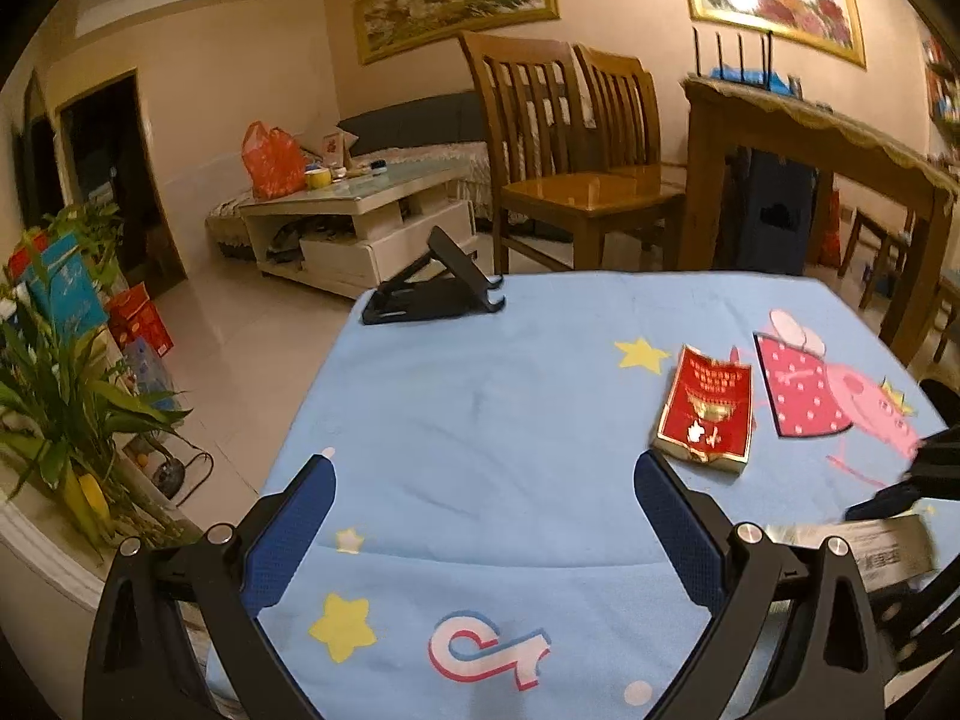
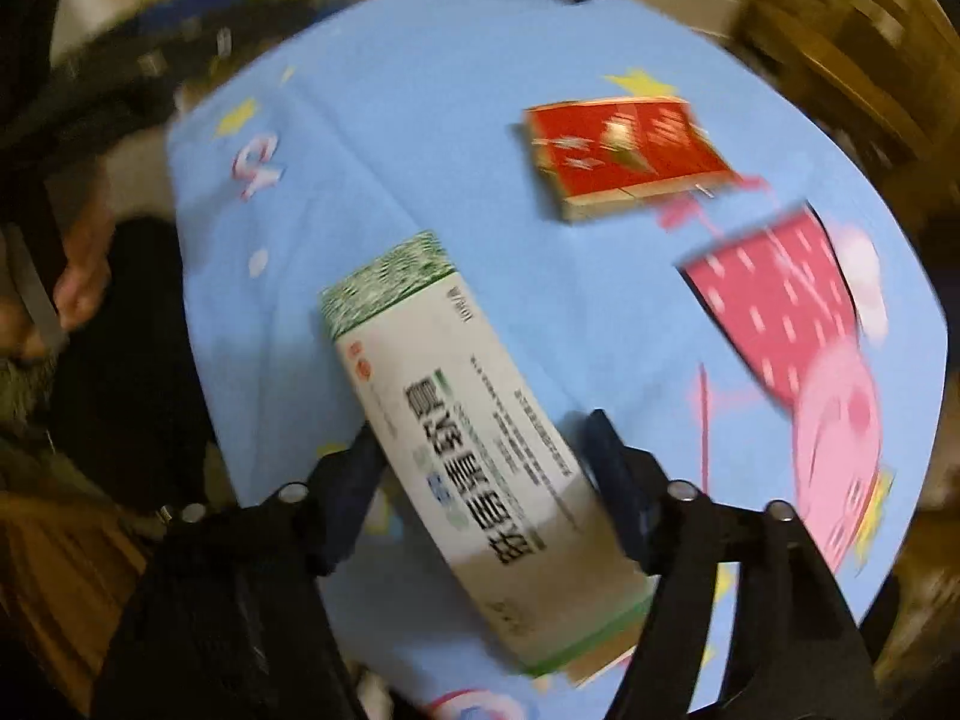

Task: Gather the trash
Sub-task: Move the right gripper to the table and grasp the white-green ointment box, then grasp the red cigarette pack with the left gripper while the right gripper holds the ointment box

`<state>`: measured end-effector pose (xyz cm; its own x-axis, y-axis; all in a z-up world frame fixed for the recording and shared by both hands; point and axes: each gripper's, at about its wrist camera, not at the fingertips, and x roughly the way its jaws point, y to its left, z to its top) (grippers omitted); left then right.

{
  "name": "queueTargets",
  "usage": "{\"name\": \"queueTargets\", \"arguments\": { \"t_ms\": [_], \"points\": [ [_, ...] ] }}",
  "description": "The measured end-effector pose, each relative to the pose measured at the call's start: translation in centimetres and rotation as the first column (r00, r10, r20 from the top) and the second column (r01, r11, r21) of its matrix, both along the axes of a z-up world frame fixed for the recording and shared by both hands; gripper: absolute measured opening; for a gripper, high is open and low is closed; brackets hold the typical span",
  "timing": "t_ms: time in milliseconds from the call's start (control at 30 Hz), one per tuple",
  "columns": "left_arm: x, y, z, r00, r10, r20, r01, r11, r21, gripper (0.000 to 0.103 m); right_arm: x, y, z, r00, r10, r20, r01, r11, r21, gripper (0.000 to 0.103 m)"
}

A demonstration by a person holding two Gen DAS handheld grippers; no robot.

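White and green box (image 2: 474, 450) between the right gripper (image 2: 480, 438) fingers, long axis running out along them toward mid-table, on the blue cloth (image 2: 480, 120); jaws half closed, seemingly pinching its sides, though blur hides contact. Red packet (image 1: 708, 411) just right of the left gripper (image 1: 483, 480), jaws wide, empty.

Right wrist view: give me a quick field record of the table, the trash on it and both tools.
surface: table with blue cartoon cloth
right tool: straddles white and green box, which lies between its fingers; firm grip not confirmed, picture blurred
left tool: open, nothing between fingers
other trash: red box, flat on cloth, untouched
also there: black folding stand at far edge
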<state>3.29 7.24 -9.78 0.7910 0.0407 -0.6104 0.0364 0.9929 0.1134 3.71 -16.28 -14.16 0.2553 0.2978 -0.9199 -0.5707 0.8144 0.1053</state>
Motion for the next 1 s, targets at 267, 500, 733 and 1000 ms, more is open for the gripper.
{"name": "queueTargets", "arguments": {
  "t_ms": [267, 500, 733, 1000],
  "points": [
    [6.1, -5.1, -1.2, 0.950, -0.270, -0.157, 0.256, 0.961, -0.108, 0.096, 3.2, -17.1, 1.0, 0.887, -0.431, -0.168, 0.450, 0.722, 0.526, 0.053],
    [11.4, -11.1, -4.3, 0.823, -0.482, -0.301, 0.484, 0.872, -0.074, 0.096, 3.3, -22.1, 1.0, 0.848, -0.514, -0.128, 0.484, 0.654, 0.582, 0.052],
    [12.2, -12.9, -6.8, 0.799, -0.502, -0.333, 0.493, 0.862, -0.116, 0.062, 2.0, -25.2, 2.2, 0.845, -0.525, -0.104, 0.459, 0.611, 0.646, 0.052],
    [9.5, -14.1, -7.3, 0.903, -0.310, -0.297, 0.316, 0.948, -0.028, 0.062, 2.9, -26.1, 1.4, 0.833, -0.539, -0.122, 0.469, 0.572, 0.673, 0.052]
  ]
}}
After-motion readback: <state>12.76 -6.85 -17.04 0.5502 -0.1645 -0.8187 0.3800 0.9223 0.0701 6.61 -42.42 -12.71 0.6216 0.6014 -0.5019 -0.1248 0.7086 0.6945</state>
